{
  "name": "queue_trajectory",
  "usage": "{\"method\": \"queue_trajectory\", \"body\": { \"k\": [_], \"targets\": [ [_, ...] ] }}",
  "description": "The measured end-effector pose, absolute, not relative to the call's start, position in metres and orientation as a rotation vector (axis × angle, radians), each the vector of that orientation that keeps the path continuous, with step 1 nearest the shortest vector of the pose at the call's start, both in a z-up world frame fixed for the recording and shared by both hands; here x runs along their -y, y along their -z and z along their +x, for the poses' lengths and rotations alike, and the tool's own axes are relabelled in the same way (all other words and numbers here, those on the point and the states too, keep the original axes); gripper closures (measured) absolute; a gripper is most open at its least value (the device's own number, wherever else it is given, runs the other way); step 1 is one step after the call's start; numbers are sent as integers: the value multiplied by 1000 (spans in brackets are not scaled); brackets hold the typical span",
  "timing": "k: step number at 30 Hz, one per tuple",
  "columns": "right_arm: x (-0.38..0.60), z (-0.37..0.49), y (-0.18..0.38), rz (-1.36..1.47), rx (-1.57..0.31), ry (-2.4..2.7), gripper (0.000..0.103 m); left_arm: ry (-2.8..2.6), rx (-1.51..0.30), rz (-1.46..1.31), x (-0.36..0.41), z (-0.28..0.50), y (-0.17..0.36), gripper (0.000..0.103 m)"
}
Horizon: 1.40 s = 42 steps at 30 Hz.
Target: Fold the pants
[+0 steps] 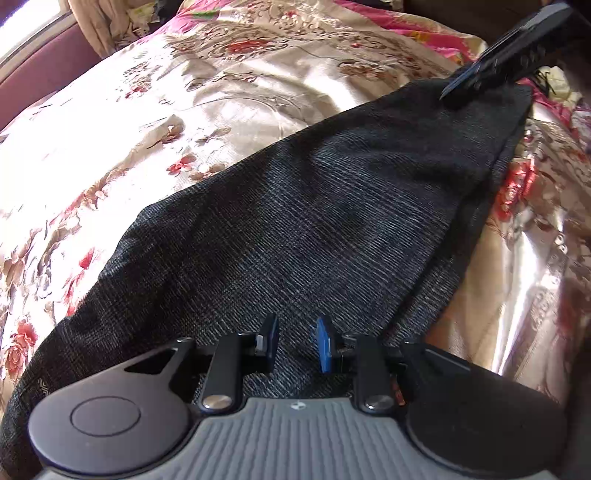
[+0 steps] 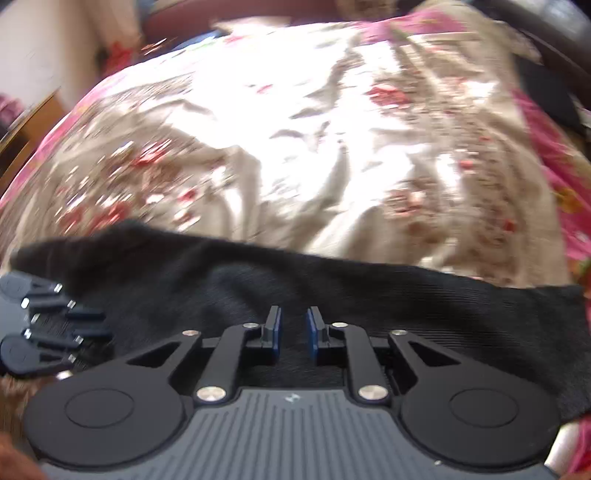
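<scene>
The dark grey pants (image 1: 295, 206) lie stretched in a long band on a floral bedspread (image 1: 147, 110). My left gripper (image 1: 297, 341) is open, its blue-padded jaws just above the near end of the cloth, holding nothing. My right gripper shows in the left wrist view (image 1: 448, 94) at the far end of the pants, its tip on the cloth. In the right wrist view the pants (image 2: 406, 295) run across the frame. My right gripper (image 2: 293, 332) is open over them with nothing between the jaws. The left gripper (image 2: 88, 325) appears at the left edge over the cloth.
The cream, red and pink bedspread (image 2: 295, 147) covers the bed and is wrinkled. A maroon headboard (image 1: 40, 62) and a curtain (image 1: 96, 22) stand at the far left. Dark furniture (image 2: 554, 55) is at the far right.
</scene>
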State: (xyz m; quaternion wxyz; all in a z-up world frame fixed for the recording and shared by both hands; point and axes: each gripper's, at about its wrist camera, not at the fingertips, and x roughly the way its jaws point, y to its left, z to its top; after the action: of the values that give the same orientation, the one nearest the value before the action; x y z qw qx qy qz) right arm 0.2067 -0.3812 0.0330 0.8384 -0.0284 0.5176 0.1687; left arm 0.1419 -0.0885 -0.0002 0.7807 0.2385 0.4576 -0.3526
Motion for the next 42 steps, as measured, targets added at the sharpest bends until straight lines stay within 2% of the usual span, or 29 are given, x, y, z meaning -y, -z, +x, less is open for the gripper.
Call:
{"method": "queue_trajectory", "body": {
  "k": [2,6,10,13,16,24,31,32,33,35,40,42],
  "targets": [
    [340,195,-18,-221,-1125,-513,86,808,-977,513,87,130,-1,65],
    [284,165,3,-587,-1021,-640,79,849,-928,594,94,109,9,63],
    [271,149,19,-733,-1012,-730,79,883,-895,611,94,97,11,63],
    [271,138,27,-848,-962,-739,74,870,-913,568,96,98,14,63],
    [266,133,34,-917,-914,-719,69,846,-891,581,102,96,19,63],
    [276,159,26,-808,-937,-627,70,778,-867,544,99,109,15,60],
    [259,143,35,-853,-869,-658,70,752,-873,483,101,119,14,60],
    [255,143,39,-878,-848,-645,71,756,-874,478,101,120,14,60],
    [254,146,41,-881,-849,-631,78,763,-875,477,101,120,14,60],
    [256,162,36,-757,-923,-614,98,784,-851,502,101,115,11,60],
    [268,179,9,-541,-1009,-584,100,801,-843,582,110,106,21,61],
    [268,180,1,-521,-1022,-590,100,783,-856,559,111,111,20,77]
  ]
}}
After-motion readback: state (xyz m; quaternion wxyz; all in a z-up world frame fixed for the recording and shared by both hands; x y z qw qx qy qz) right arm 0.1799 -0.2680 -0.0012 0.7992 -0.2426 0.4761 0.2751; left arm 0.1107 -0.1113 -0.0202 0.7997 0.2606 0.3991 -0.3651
